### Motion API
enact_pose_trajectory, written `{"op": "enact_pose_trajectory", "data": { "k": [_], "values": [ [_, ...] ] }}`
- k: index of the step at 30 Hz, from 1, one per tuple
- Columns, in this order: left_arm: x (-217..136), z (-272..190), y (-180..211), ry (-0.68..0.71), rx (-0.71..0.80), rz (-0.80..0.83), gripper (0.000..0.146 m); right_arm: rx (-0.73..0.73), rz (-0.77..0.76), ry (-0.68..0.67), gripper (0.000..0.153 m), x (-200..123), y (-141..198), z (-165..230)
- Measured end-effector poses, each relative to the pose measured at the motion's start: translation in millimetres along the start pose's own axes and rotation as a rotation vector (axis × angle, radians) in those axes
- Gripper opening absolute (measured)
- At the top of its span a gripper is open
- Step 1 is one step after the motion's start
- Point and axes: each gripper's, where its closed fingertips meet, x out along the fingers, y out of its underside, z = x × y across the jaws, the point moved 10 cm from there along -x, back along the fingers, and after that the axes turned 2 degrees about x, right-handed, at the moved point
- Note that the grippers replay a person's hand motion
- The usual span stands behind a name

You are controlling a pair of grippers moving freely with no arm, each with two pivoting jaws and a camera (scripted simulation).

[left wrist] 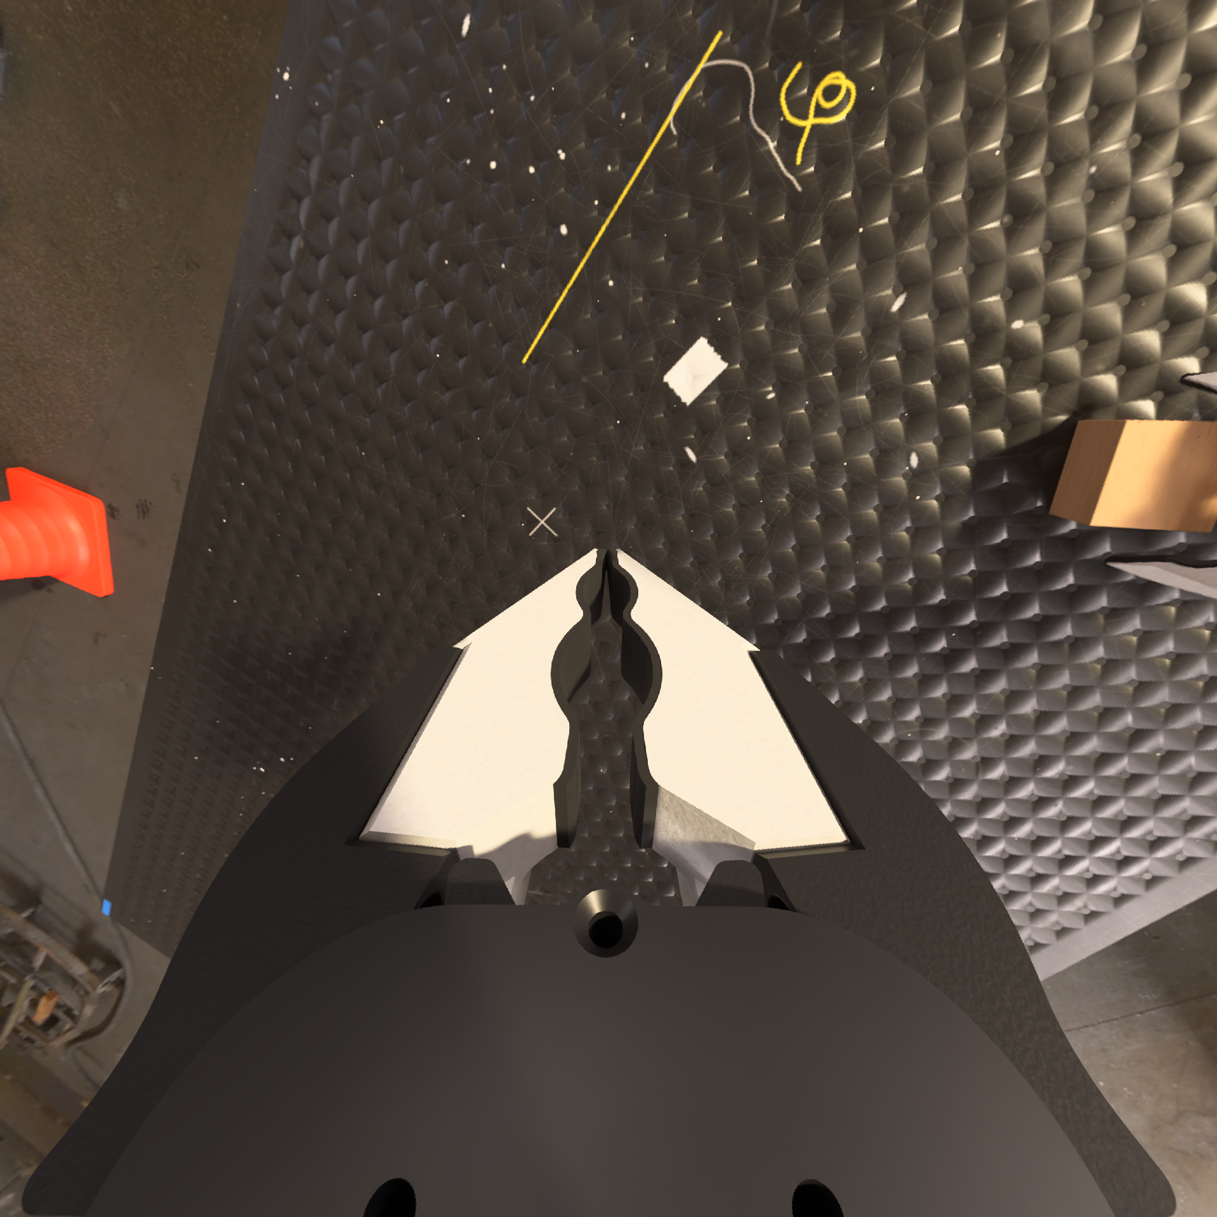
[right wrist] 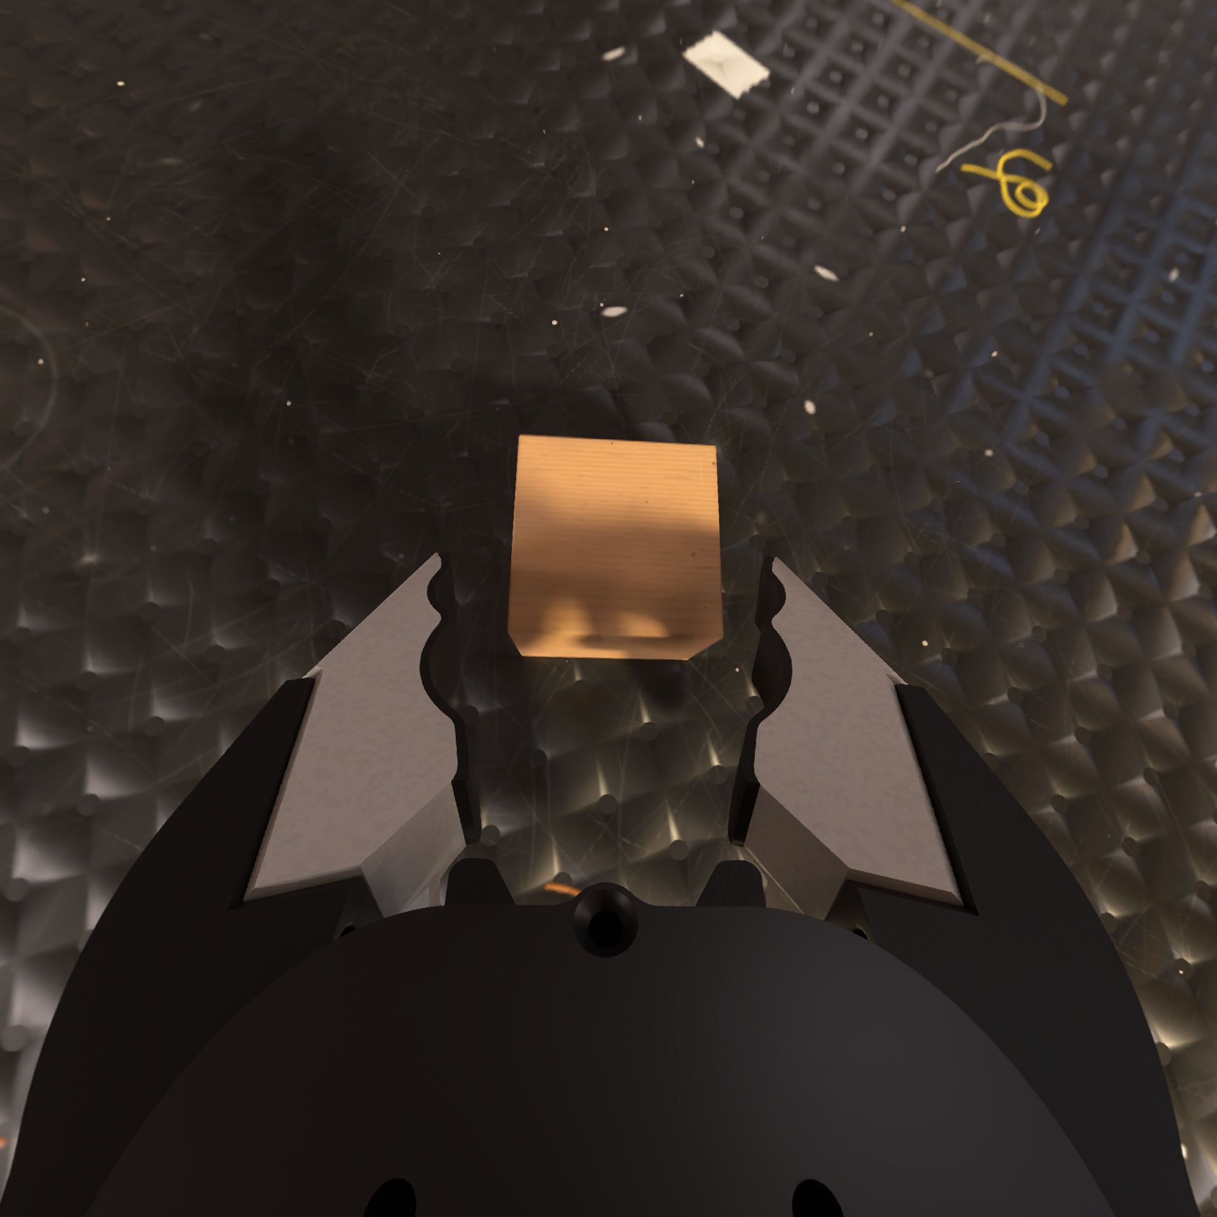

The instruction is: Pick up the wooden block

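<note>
The wooden block is a plain tan cube on the dark dimpled mat. In the right wrist view it sits straight ahead, between and just past my fingertips. My right gripper is open, its fingers either side of the block's near part with a gap on each side. In the left wrist view the block lies at the far right edge, well away. My left gripper is shut and empty, its tips meeting above the mat beside a small white cross mark.
A dark dimpled mat covers the work surface, with a white paper scrap, a yellow line and a yellow scribble. An orange cone lies on the floor left of the mat. The mat's edge runs at lower right.
</note>
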Motion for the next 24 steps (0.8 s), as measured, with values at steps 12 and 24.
{"op": "enact_pose_trajectory", "data": {
  "k": [12,24],
  "values": [
    [-1.3,-0.6,2.8,0.023,-0.040,-0.003,0.000,0.025,0.140,-0.014,0.064,5.9,-14.7,-4.9],
    [-1.2,-3.4,-3.3,-0.006,-0.022,0.057,0.000,-0.060,0.146,-0.012,0.064,12.2,-110.2,-1.4]
  ]
}}
